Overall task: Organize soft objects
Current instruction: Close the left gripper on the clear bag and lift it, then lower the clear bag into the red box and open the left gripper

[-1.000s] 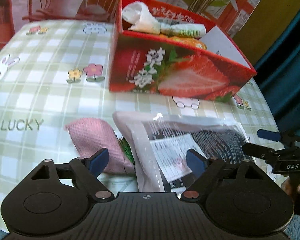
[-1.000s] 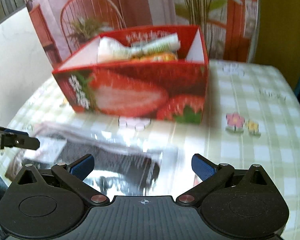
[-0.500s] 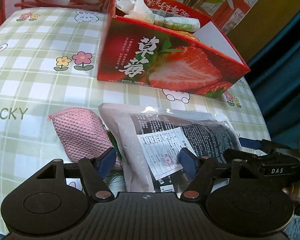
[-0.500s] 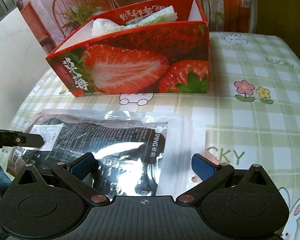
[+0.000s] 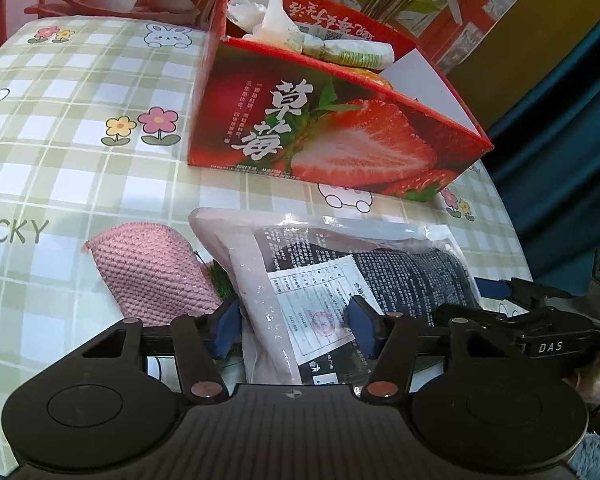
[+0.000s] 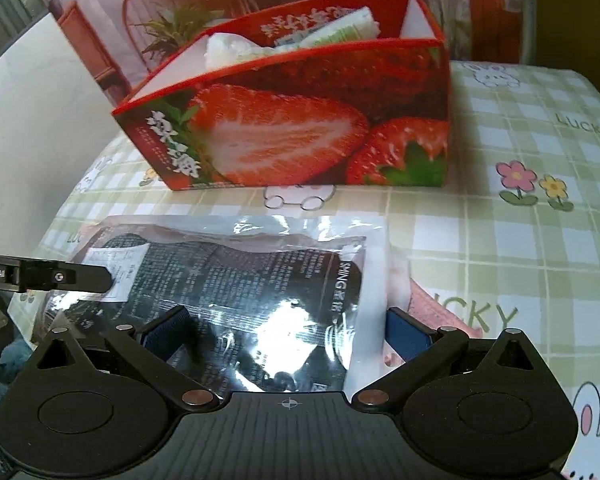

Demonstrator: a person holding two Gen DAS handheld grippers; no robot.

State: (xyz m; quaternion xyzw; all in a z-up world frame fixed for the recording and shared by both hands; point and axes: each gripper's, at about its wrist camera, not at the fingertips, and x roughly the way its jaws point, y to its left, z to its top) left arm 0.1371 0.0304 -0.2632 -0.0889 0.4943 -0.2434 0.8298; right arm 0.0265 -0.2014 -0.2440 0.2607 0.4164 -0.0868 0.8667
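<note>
A clear plastic bag with dark fabric inside (image 5: 340, 276) (image 6: 236, 280) lies on the checked tablecloth in front of a red strawberry box (image 5: 340, 136) (image 6: 300, 136). A pink knitted cloth (image 5: 152, 276) lies left of the bag; a corner of it shows in the right wrist view (image 6: 432, 312). My left gripper (image 5: 294, 326) is open, its fingers on either side of the bag's near end. My right gripper (image 6: 284, 332) is open, its fingers astride the bag's other end. Each gripper shows in the other's view (image 5: 540, 320) (image 6: 48, 278).
The box holds a white plastic bag (image 5: 260, 16) and a green-white packet (image 5: 352, 54). The table edge (image 5: 512, 232) drops off at the right toward a dark blue curtain. A printed backdrop with plants stands behind the table.
Both grippers have moved closer and lower over the bag, so their fingers now straddle its two ends. The left jaws have narrowed somewhat. The bag and cloth have not moved.
</note>
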